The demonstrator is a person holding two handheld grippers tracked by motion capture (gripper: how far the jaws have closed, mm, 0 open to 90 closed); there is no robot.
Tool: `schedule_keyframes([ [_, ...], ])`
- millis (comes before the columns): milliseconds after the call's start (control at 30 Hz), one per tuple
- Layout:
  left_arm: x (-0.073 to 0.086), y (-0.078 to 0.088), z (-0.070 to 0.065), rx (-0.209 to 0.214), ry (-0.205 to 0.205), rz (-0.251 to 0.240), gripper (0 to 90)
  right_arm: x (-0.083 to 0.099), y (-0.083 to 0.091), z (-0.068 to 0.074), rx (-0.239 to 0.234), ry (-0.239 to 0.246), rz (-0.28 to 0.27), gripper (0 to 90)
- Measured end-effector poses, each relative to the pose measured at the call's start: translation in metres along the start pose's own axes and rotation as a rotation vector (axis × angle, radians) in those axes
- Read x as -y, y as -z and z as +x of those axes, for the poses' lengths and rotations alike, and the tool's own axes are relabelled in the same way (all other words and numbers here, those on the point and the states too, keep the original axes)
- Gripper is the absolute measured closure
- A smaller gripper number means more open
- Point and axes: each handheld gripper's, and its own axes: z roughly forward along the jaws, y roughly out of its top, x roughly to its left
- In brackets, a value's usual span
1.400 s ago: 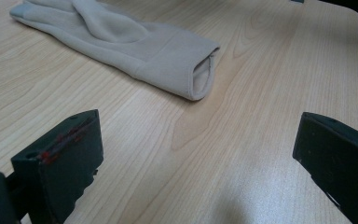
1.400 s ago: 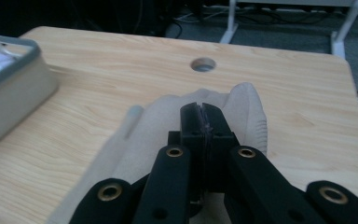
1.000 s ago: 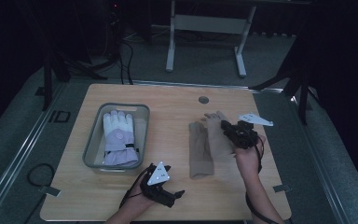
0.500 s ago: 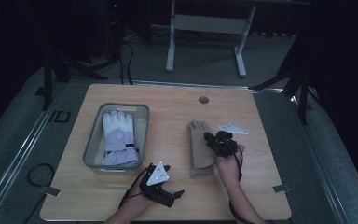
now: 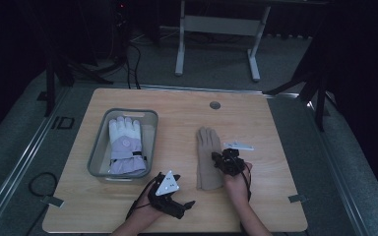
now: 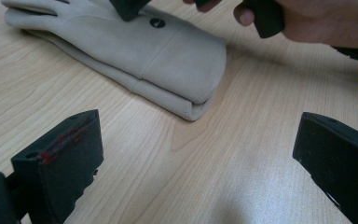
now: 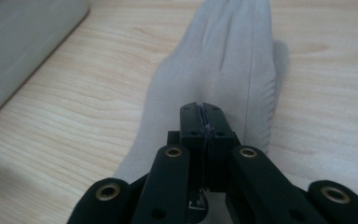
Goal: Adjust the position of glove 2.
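A beige glove (image 5: 207,160) lies flat on the wooden table (image 5: 177,123), fingers pointing away from me. My right gripper (image 5: 217,158) is low over the glove's right side. In the right gripper view its jaws are pressed together (image 7: 204,119) above the glove's back (image 7: 233,60), with nothing visible between them. My left gripper (image 5: 183,208) rests near the table's front edge. Its jaws stand wide apart and empty (image 6: 196,154) and face the glove's cuff (image 6: 177,60). The right gripper's tip (image 6: 128,7) meets the glove at the top of the left gripper view.
A clear plastic bin (image 5: 94,157) at the left of the table holds a white and lavender glove (image 5: 124,142). A small round grommet (image 5: 215,105) sits near the table's far edge. Dark floor, cables and a metal stand surround the table.
My right gripper has come down and towards me, from beside the glove's fingertips to over its middle. The glove now lies flatter. The left gripper has stayed put.
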Motion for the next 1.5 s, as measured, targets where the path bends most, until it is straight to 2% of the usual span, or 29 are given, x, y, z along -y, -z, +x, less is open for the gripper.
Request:
schedule_keyframes([
  [200,0.0,0.0,0.0,0.002,0.002,-0.001,1.7,0.005,-0.006,-0.004,0.014,0.002,0.016,87.5],
  [267,0.0,0.0,0.0,0.002,0.001,-0.001,1.7,0.005,-0.006,-0.005,0.009,0.003,0.021,83.7],
  [300,0.0,0.0,0.0,0.004,0.001,-0.001,1.7,0.004,-0.007,-0.006,0.002,0.0,0.024,78.9],
  [333,0.0,0.0,-0.001,0.003,0.0,-0.001,1.7,0.004,-0.007,-0.007,-0.01,-0.004,0.026,68.1],
  [400,0.0,0.0,0.0,0.004,0.001,-0.001,1.7,0.002,-0.007,-0.009,-0.044,-0.004,0.024,52.7],
  [500,0.0,-0.001,0.0,0.004,0.003,-0.003,1.7,0.002,-0.003,-0.006,-0.011,0.065,-0.014,41.7],
  [567,0.0,-0.001,0.0,0.004,0.002,-0.003,1.7,0.0,0.001,-0.008,-0.02,0.044,-0.012,33.7],
  [633,0.0,-0.001,0.0,0.005,0.003,-0.002,1.7,-0.003,0.004,-0.01,-0.077,0.042,0.026,23.5],
  [667,0.0,0.0,0.0,0.005,0.004,-0.002,1.7,-0.003,0.005,-0.011,-0.106,0.052,0.038,16.7],
  [733,0.0,-0.001,0.0,0.005,0.005,-0.001,1.7,-0.003,0.008,-0.007,-0.141,0.082,0.046,9.9],
  [800,0.0,-0.001,0.0,0.004,0.005,0.0,1.7,-0.001,0.013,0.0,-0.137,0.096,0.045,9.7],
  [833,0.0,-0.001,0.0,0.005,0.005,-0.001,1.7,0.0,0.015,0.003,-0.151,0.101,0.037,9.7],
  [867,0.0,0.0,0.0,0.005,0.005,-0.001,1.7,0.002,0.018,0.007,-0.18,0.128,0.044,12.2],
  [900,0.0,0.0,0.0,0.005,0.005,-0.001,1.7,0.004,0.021,0.01,-0.162,0.152,0.053,21.9],
  [933,0.0,0.0,0.0,0.005,0.006,-0.001,1.7,0.006,0.024,0.012,-0.165,0.177,0.052,32.9],
  [1000,0.0,0.0,0.0,0.004,0.006,0.0,1.7,0.009,0.028,0.013,-0.176,0.197,0.066,49.8],
  [1033,0.001,-0.001,0.0,0.004,0.005,0.001,1.7,0.011,0.029,0.013,-0.179,0.212,0.077,51.6],
  [1067,0.001,-0.001,0.0,0.004,0.005,0.001,1.7,0.013,0.029,0.013,-0.181,0.224,0.078,58.0],
  [1200,0.0,-0.001,-0.001,0.004,0.002,0.004,1.7,0.025,0.024,0.019,-0.224,0.28,0.118,60.7],
  [1233,0.0,-0.001,-0.001,0.003,0.002,0.003,1.7,0.028,0.024,0.022,-0.221,0.296,0.127,61.0],
  [1400,0.0,0.0,0.001,0.001,0.005,0.001,1.7,0.041,0.032,0.028,-0.257,0.378,0.161,63.7],
  [1500,0.0,0.0,0.0,0.001,0.003,0.003,1.7,0.05,0.034,0.032,-0.24,0.449,0.155,60.8],
])
